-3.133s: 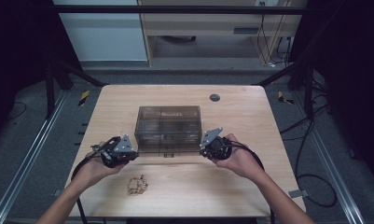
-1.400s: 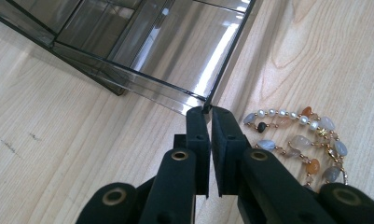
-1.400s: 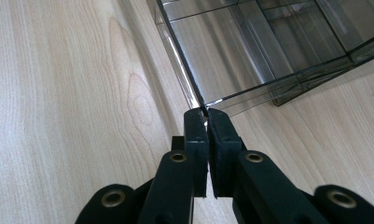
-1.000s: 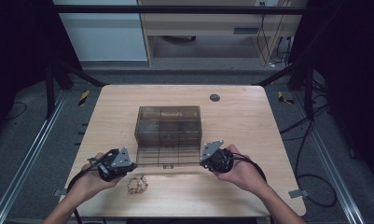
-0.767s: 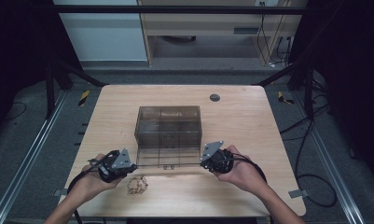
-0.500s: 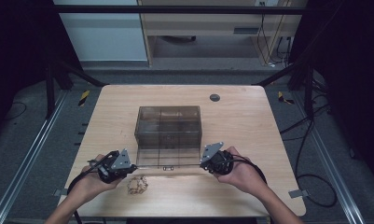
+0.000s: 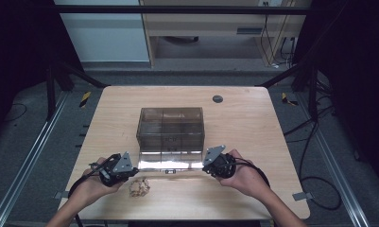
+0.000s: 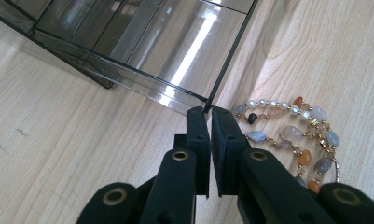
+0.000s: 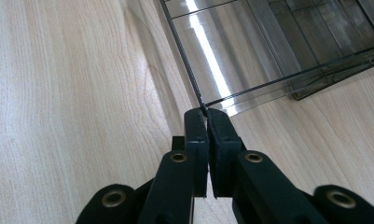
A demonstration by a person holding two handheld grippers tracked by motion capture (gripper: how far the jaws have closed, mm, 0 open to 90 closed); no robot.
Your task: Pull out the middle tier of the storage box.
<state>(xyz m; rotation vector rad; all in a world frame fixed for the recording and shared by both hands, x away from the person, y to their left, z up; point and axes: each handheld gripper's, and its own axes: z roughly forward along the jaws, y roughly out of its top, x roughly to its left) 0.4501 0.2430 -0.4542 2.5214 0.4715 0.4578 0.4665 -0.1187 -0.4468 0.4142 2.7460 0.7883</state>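
Observation:
A smoky clear box [image 7: 171, 127] with inner dividers stands mid-table. Its hinged clear lid [image 7: 170, 161] hangs out toward the front, low over the wood. My left gripper [image 7: 136, 165] is shut on the lid's left front corner, and the left gripper view shows the jaws pinching the thin edge [image 8: 208, 112]. My right gripper [image 7: 205, 165] is shut on the right front corner, jaws closed on the edge [image 9: 205, 113]. A beaded bracelet [image 7: 139, 187] of pearls and orange and grey stones lies just beside the left gripper [image 8: 292, 135].
The wooden table [image 7: 244, 123] has a small round grommet [image 7: 217, 99] at the back. Cables [image 7: 314, 142] trail over the floor to the right, and metal rails [image 7: 31, 151] run along the left side.
Since three seconds ago both grippers have drawn toward the table's front edge with the lid's corners, swinging the lid down. Over the last second nothing has moved.

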